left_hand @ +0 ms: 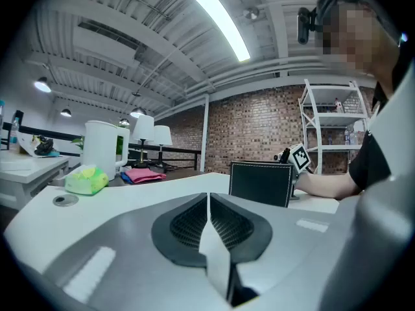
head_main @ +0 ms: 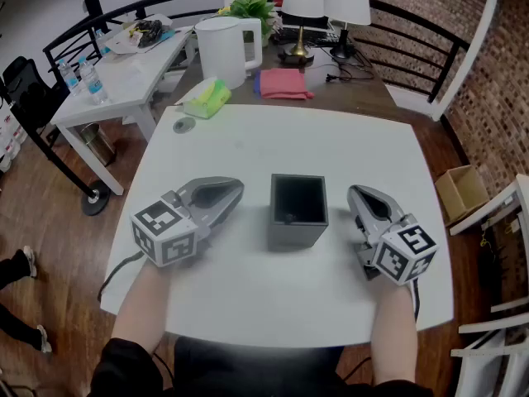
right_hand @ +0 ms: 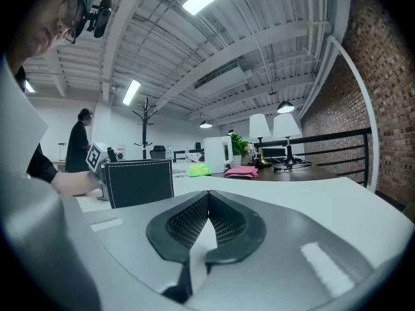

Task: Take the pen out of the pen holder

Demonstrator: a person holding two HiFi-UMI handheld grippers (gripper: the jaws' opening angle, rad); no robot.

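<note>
Our left gripper (head_main: 235, 190) and right gripper (head_main: 357, 193) lay on the white table (head_main: 248, 139), each with its jaws pressed together on nothing. Between them, apart from both, stood the black pen holder (head_main: 296, 236). Its well was dark, and we could not make out the pen inside. We judged a pen light, stiff and slick, best pinched across its upper barrel near the rim, with the holder, probably light too, steadied against tipping. Beyond sat a green tissue pack (head_main: 207, 98), a white kettle (head_main: 223, 50) and a pink cloth (head_main: 283, 83).
</note>
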